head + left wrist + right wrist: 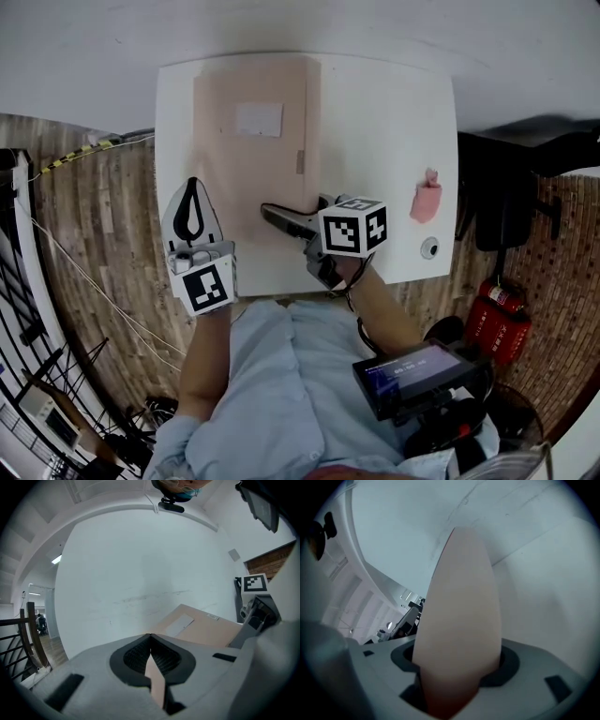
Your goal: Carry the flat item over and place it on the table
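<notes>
A flat pinkish-beige item (248, 159) with a white label lies on the white table (384, 112). My left gripper (192, 208) sits at the table's left edge, along the item's left side. Its jaws are shut, and in the left gripper view a thin beige sliver of the flat item (157, 684) shows pinched between them at the left gripper (151, 641). My right gripper (281, 220) points left at the item's near edge. In the right gripper view the flat item (459, 616) rises curved from between the jaws of the right gripper (459, 660), which close on it.
A small pink object (427, 199) and a small round thing (429, 247) rest on the table's right side. A dark chair (511, 202) and a red fire extinguisher (497, 317) stand on the wooden floor to the right. A black screen device (412, 375) hangs at the person's waist.
</notes>
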